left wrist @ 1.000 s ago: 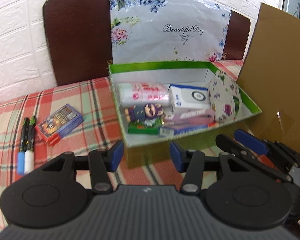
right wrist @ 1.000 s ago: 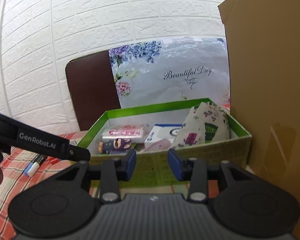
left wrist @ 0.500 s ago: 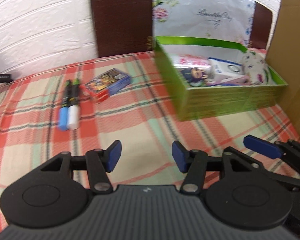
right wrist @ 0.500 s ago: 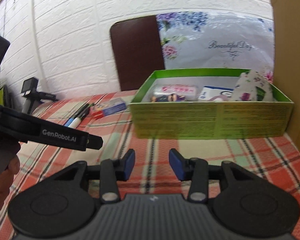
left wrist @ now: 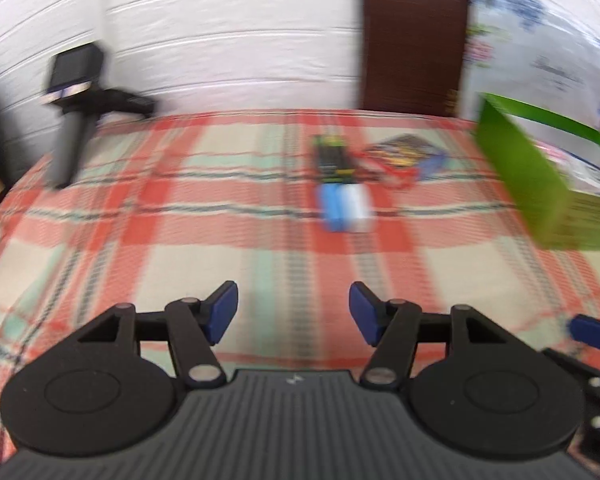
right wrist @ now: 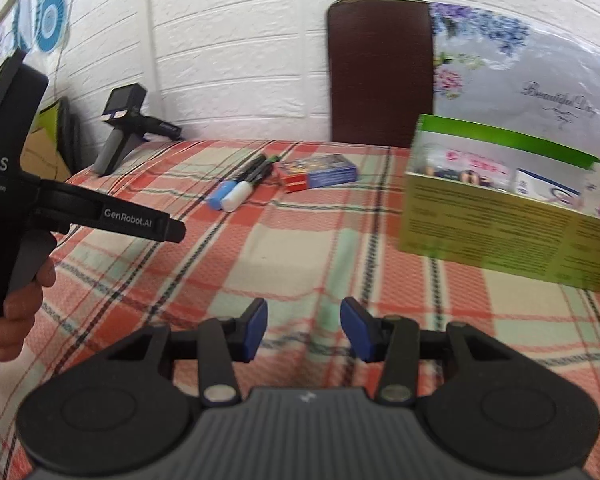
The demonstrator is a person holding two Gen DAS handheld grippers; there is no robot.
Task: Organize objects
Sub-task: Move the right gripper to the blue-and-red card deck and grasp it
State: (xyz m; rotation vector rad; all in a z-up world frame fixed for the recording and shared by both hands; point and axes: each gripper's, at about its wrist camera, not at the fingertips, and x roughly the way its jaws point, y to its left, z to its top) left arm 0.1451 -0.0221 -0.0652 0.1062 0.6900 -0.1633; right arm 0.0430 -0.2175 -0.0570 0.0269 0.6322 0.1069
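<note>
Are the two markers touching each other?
Touching. The right wrist view shows the blue-capped marker and white-capped marker lying side by side, caps pressed together, no gap.

Two markers [right wrist: 242, 186] lying side by side, one blue-capped, one white-capped. One card box [right wrist: 319, 173] just beside them. One green box [right wrist: 500, 232] of items at right. One spare handheld device [right wrist: 130, 130] by the wall. Two grippers, left gripper [left wrist: 293, 317] and right gripper [right wrist: 304, 329].

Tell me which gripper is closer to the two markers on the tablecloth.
Left, by a little. The left gripper points straight at the markers ahead; the right gripper sits farther back, markers ahead to its left.
</note>
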